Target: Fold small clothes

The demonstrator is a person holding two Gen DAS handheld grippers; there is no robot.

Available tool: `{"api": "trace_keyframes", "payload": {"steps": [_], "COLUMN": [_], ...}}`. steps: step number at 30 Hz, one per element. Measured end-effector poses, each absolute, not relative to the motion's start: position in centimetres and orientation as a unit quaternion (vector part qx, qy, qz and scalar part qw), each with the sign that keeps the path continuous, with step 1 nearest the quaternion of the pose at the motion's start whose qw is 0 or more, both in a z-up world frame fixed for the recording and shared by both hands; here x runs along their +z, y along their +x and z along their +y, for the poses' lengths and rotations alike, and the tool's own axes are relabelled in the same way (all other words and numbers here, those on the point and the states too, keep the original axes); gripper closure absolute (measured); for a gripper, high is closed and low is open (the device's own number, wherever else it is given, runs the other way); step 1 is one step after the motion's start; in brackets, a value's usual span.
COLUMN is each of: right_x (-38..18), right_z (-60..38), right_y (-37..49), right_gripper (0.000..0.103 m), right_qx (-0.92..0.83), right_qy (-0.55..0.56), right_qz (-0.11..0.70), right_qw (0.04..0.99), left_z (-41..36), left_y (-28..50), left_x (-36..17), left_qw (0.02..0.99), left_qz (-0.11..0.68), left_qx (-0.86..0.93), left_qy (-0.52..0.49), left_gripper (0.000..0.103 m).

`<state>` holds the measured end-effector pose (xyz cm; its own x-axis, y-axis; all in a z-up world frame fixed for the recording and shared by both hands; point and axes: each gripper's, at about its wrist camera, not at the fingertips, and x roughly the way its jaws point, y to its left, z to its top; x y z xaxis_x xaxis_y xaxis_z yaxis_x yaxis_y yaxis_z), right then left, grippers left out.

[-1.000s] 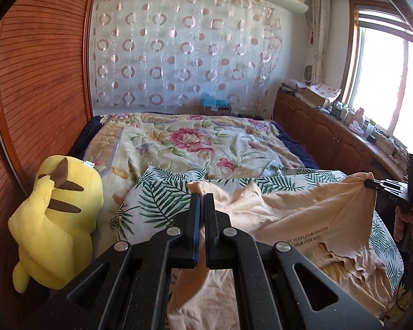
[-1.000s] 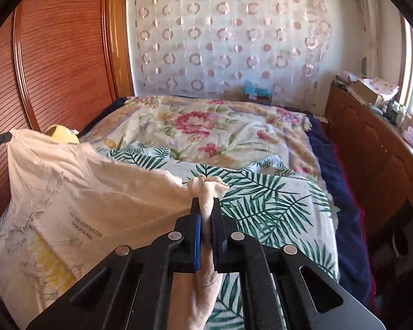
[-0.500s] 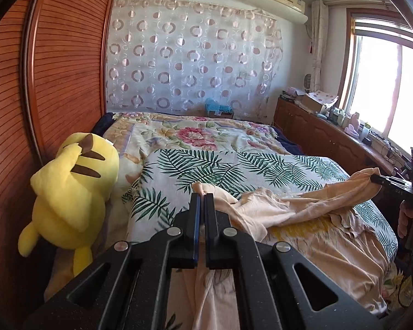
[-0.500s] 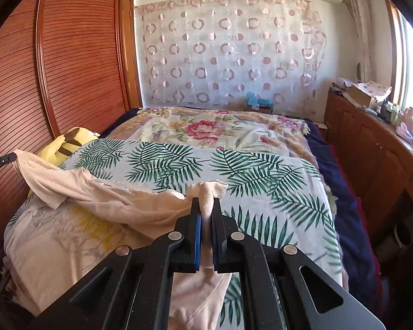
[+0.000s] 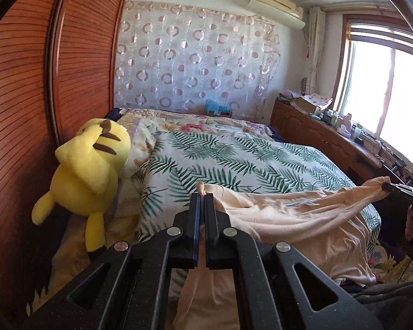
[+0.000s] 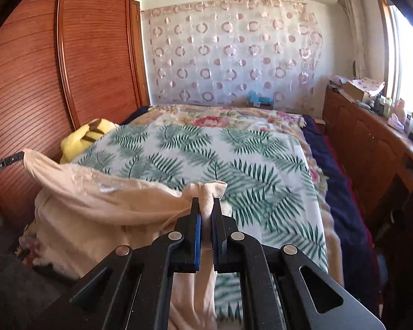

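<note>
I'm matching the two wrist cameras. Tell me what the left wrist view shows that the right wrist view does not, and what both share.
Only the left wrist view: the whole yellow plush toy and the bright window.

Only the right wrist view: the dark blue blanket edge along the bed's side.

Both: the peach shirt stretched between the left gripper and right gripper, each shut on a corner, over the fern-print sheet.

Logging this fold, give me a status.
Left gripper, right gripper shut on peach garment corners. Garment draped over bed edge. Yellow plush clear.
</note>
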<state>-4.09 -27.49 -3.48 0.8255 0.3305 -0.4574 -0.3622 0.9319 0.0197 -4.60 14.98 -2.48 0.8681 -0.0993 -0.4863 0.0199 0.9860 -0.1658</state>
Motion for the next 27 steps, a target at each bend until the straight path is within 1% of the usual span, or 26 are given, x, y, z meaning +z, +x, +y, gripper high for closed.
{"api": "trace_keyframes", "payload": {"steps": [6,13,15,16,17,18,20,21,22,23,24,25,27], "right_x": [-5.6,-8.0,-7.7,-7.4,-7.0,-6.5,-6.2,-5.9,-5.8,-5.4,-5.4,-5.2,-5.2], "right_z": [-29.5,-28.8,-28.5,-28.4,-28.4,-28.4,-28.7,-28.8,-28.9,-29.0,-29.1,-29.2,-29.0], "right_y": [-5.5,-3.6,-3.3,-3.1,-3.1,-3.1,-3.7,-4.0,-4.3,-4.4,-4.6,-4.5,-3.8], "right_gripper": [0.097,0.097,0.094,0.093,0.092,0.089,0.082,0.075,0.065,0.059,0.050,0.047,0.047], "right_qx": [0.177,0.169,0.166,0.167,0.165,0.163,0.160,0.159,0.159,0.157,0.155,0.153,0.148], "right_qy": [-0.019,-0.023,-0.031,-0.033,-0.034,-0.034,-0.035,-0.035,-0.036,-0.037,-0.039,-0.041,-0.049], "right_qz": [0.279,0.333,0.333,0.331,0.327,0.324,0.315,0.309,0.303,0.298,0.294,0.289,0.287], "right_qw": [0.944,0.927,0.928,0.928,0.930,0.931,0.935,0.937,0.939,0.941,0.942,0.944,0.945], "left_z": [15.9,14.9,14.6,14.4,14.2,14.0,13.5,13.2,12.9,12.7,12.4,12.3,11.9], "left_y": [-5.3,-4.3,-3.8,-3.6,-3.3,-3.1,-2.6,-2.3,-1.9,-1.6,-1.3,-0.9,0.0], "left_x": [-4.7,-7.1,-7.1,-7.0,-7.0,-7.0,-6.9,-6.9,-6.9,-6.9,-6.9,-6.9,-6.8], "left_qw": [0.957,0.948,0.949,0.949,0.949,0.950,0.950,0.949,0.948,0.947,0.947,0.946,0.945], "left_qz": [0.278,0.307,0.305,0.305,0.305,0.304,0.303,0.307,0.310,0.312,0.312,0.314,0.317], "left_qx": [-0.008,-0.019,-0.026,-0.028,-0.032,-0.038,-0.049,-0.051,-0.054,-0.057,-0.062,-0.066,-0.069], "left_qy": [-0.086,-0.076,-0.072,-0.069,-0.067,-0.066,-0.063,-0.058,-0.054,-0.051,-0.048,-0.047,-0.041], "left_gripper": [0.099,0.099,0.097,0.093,0.081,0.071,0.059,0.053,0.047,0.033,0.030,0.030,0.030]}}
